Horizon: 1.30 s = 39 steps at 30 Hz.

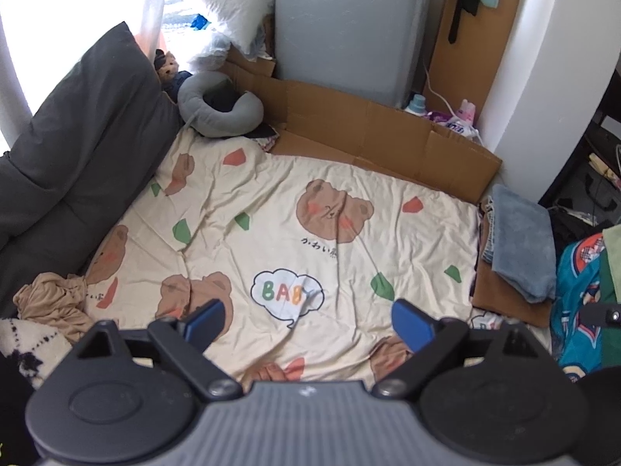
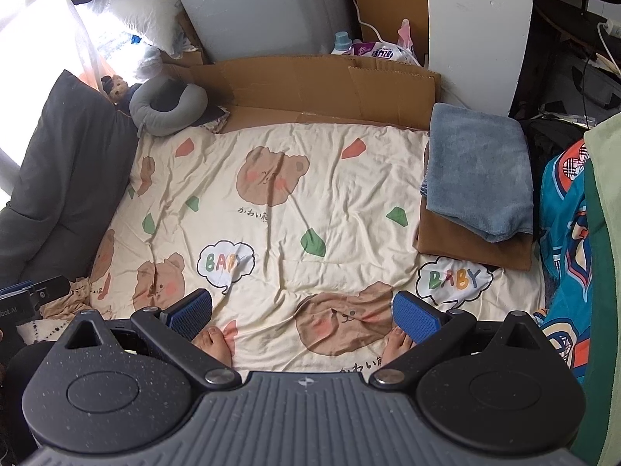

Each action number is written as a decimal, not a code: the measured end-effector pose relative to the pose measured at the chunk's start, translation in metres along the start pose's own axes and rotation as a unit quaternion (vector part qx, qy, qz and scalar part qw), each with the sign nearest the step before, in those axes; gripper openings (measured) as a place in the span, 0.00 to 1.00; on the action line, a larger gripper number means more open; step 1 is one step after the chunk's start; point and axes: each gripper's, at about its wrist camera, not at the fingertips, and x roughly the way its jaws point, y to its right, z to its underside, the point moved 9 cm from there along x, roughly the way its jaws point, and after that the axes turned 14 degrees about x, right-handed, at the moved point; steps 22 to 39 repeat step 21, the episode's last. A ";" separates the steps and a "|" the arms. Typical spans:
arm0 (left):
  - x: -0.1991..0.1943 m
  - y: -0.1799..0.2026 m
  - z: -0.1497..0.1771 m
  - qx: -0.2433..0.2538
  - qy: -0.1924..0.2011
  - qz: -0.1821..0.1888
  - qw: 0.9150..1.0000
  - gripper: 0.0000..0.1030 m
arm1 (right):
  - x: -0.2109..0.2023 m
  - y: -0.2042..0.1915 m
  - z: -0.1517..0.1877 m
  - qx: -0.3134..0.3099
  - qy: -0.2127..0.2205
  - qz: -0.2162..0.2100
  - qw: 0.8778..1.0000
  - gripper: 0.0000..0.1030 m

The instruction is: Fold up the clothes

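A cream bear-print sheet covers the bed; it also shows in the right wrist view. A crumpled tan garment lies at the sheet's left edge, over a white knit with black pattern; the tan garment also shows in the right wrist view. A folded grey-blue towel lies on a folded brown cloth at the right; both show in the left wrist view, the towel and the cloth. My left gripper and right gripper are open and empty above the sheet.
A dark grey pillow lines the left side. A grey neck pillow and flattened cardboard lie at the back. A teal patterned garment hangs at the right. The person's bare feet rest on the sheet's near edge.
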 end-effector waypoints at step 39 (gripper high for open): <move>-0.003 0.003 -0.001 0.022 0.000 -0.017 1.000 0.92 | -0.006 0.005 -0.005 -0.019 0.017 0.026 0.999 0.99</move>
